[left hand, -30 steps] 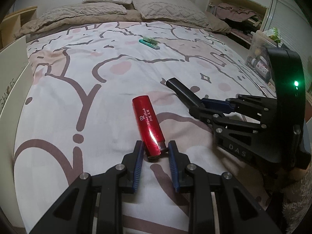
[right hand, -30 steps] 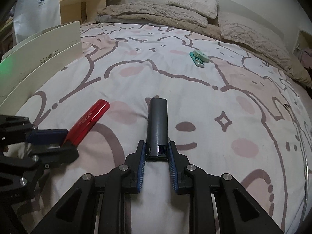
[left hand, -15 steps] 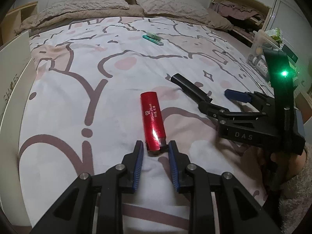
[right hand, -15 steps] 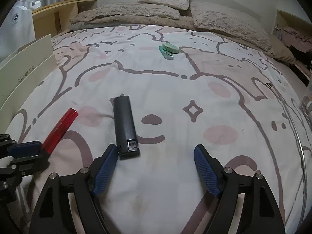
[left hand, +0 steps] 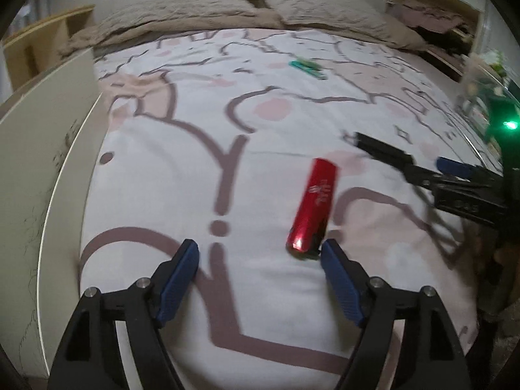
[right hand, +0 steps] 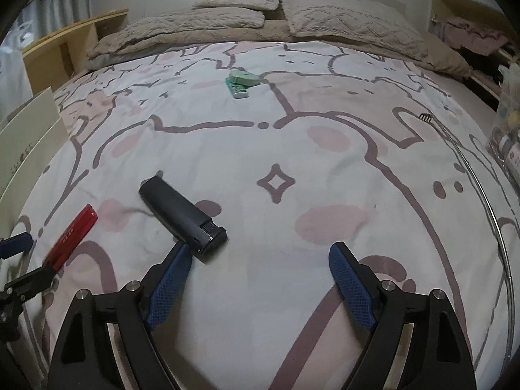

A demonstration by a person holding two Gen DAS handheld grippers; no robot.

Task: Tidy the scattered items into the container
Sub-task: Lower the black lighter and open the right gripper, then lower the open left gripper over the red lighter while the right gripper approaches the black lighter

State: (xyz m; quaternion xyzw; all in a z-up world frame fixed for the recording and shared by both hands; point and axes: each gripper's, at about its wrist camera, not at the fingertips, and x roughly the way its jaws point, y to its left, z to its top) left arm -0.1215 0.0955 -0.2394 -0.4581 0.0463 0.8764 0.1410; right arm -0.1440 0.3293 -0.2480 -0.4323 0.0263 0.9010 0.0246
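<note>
Nothing looks put away yet, as far as these views show. On the bed (right hand: 325,169) a red lighter (left hand: 314,206) and a black lighter (right hand: 182,215) both lie flat on the cover, near the bed's foot edge and over toward its left side, close to each other. The left hand-held gripper (left hand: 259,256) is opening its jaws; they stand wide apart, and the red lighter's bottom end sits just beside the right jaw, not squeezed. The right hand-held gripper (right hand: 260,258) is let go too, its jaws spread wide, with the black lighter's end touching or almost touching the left jaw. A small green thing (right hand: 242,83) lies far up the bed, near the pillows (right hand: 227,19). A clear box (right hand: 508,130) with stuff in it stands off the right edge, maybe the container. I think all three things still need picking up and carrying there.
</note>
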